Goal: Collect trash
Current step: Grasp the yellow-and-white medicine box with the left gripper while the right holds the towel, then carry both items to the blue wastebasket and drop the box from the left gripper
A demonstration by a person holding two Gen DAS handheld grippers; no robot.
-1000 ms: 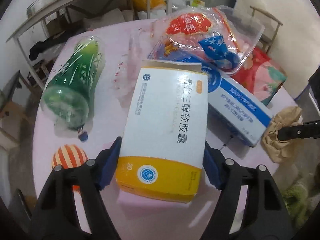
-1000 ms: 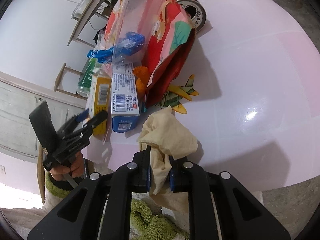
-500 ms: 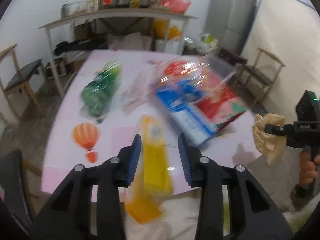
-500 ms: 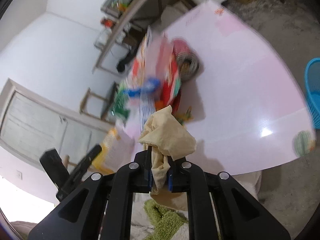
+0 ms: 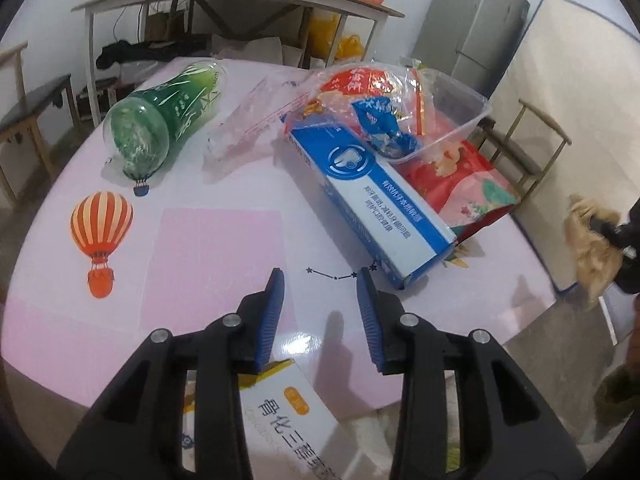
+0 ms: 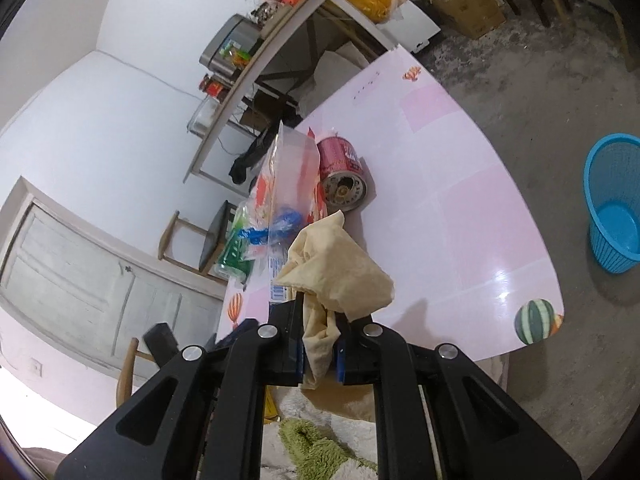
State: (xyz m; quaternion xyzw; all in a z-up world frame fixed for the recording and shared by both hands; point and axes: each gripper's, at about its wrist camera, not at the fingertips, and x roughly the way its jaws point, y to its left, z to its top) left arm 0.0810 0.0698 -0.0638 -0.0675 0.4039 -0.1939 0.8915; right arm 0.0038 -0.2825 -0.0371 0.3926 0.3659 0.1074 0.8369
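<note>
left tongs [image 5: 320, 276]: blue pads are standing part-way apart over bare pink worktop [image 5: 216, 248], nothing between them.
right tongs [image 6: 318, 344]: pads are pinching a crumpled tan paper wad [image 6: 336, 272], nearly closed on it; the wad is hanging clear of the worktop.
white-and-yellow box [image 5: 288, 424]: lying at the bottom of the left view, below and behind the left tongs, off the worktop edge on something pale; what it is resting on cannot be told.
blue carton [image 5: 368, 200]: nearest remaining trash to the left tongs, lying up and to the right of the right-hand pad.
carton long axis: running diagonally from upper left to lower right in the left view, near end almost level with the pad tips.
green bottle [image 5: 164, 116]: on its side, upper left, well apart.
blue basket [image 6: 612, 204]: on the floor at the right edge of the right view, well apart from the wad.
nearer hand: left for the carton, right for the basket.
judgement: the wad is probably going to the basket next.
</note>
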